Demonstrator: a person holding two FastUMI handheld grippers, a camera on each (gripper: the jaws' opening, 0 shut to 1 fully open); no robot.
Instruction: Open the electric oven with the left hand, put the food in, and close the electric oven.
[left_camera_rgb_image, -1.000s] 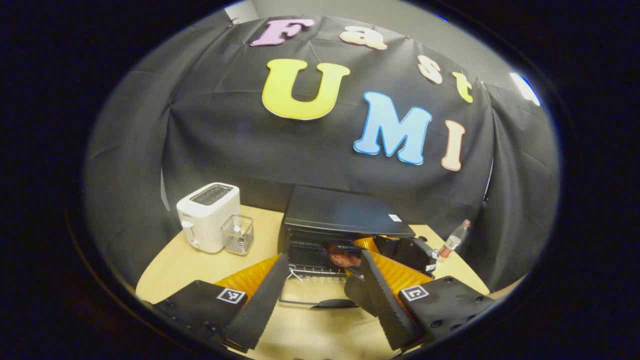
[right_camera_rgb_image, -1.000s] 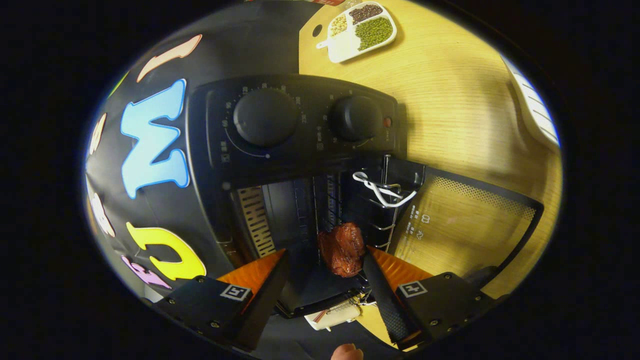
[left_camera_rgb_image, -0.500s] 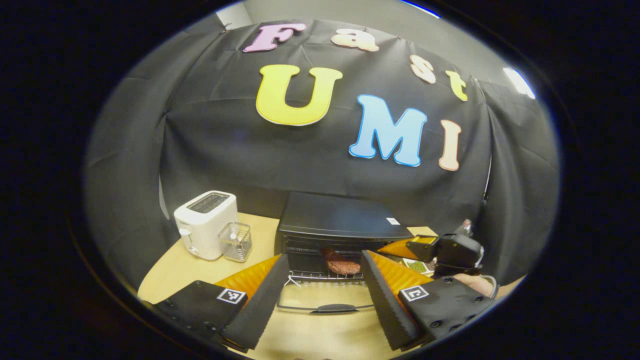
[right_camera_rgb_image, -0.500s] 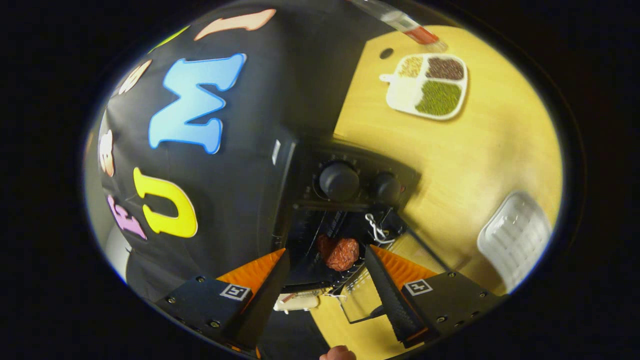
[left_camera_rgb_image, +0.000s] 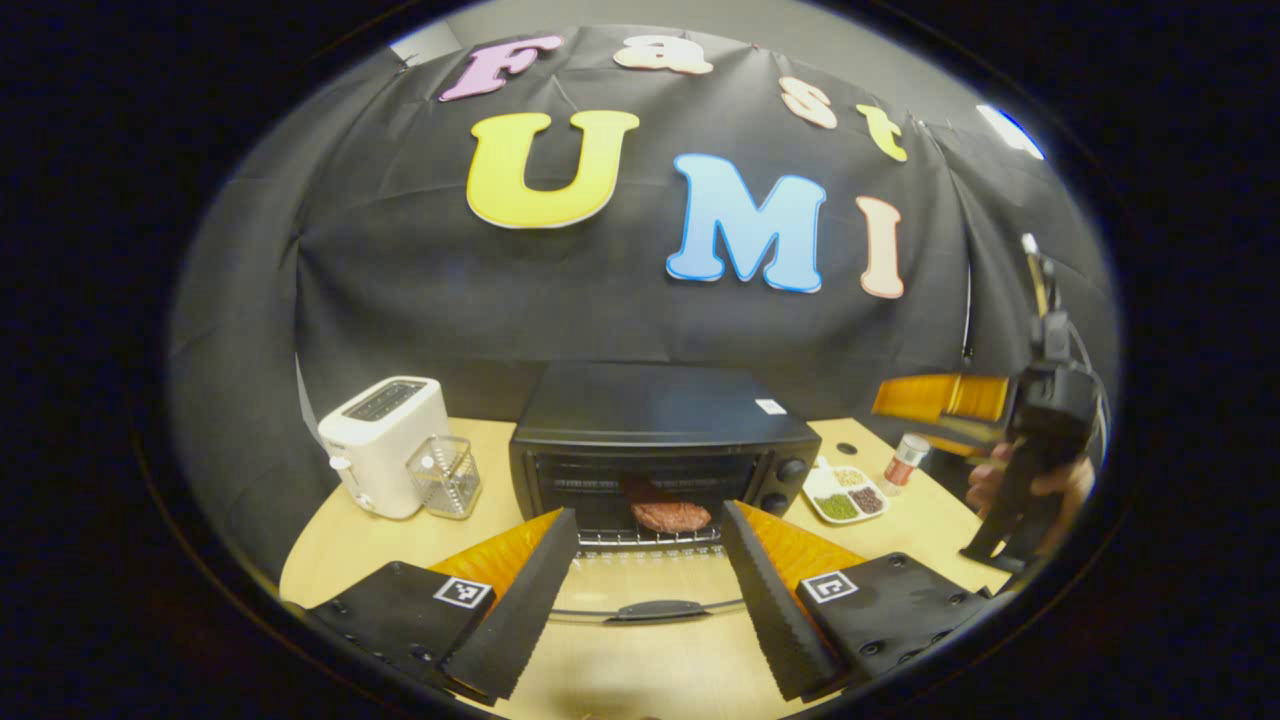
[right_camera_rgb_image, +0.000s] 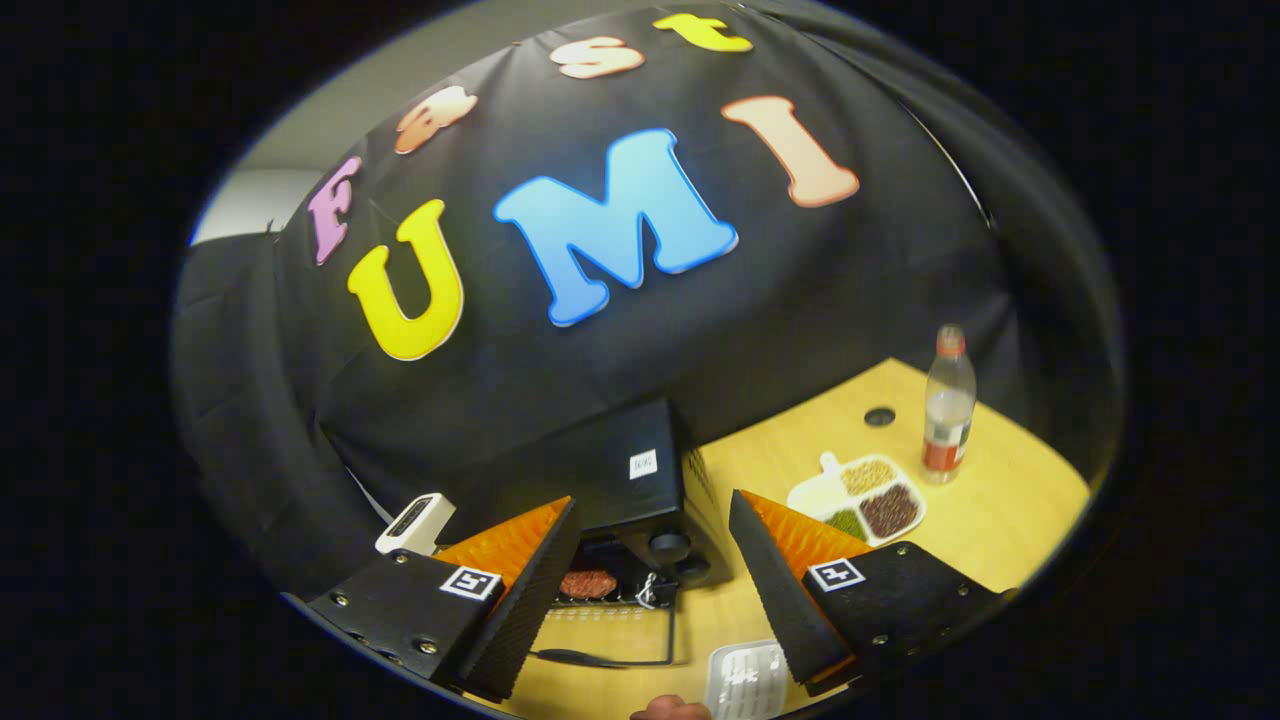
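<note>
The black electric oven (left_camera_rgb_image: 660, 420) stands mid-table with its glass door (left_camera_rgb_image: 650, 585) folded down flat, handle toward me. A reddish-brown piece of meat (left_camera_rgb_image: 668, 515) lies on the rack inside. My left gripper (left_camera_rgb_image: 645, 570) is open, hovering just in front of the door with nothing between its fingers. The right gripper (left_camera_rgb_image: 925, 412) is held up by a hand at the far right, well clear of the oven. In the right gripper view my right gripper (right_camera_rgb_image: 650, 560) is open and empty, high above the oven (right_camera_rgb_image: 620, 470), with the meat (right_camera_rgb_image: 587, 583) showing inside.
A white toaster (left_camera_rgb_image: 385, 440) and a clear holder (left_camera_rgb_image: 445, 475) stand left of the oven. Right of it are a divided dish (left_camera_rgb_image: 822, 483) of beans and a small bottle (left_camera_rgb_image: 905, 460). A white plastic tray (right_camera_rgb_image: 745, 675) lies near the front table edge.
The right gripper left the meat on the rack, drew back out of the oven and rose to the right, turning upright. My left gripper shifted only slightly.
</note>
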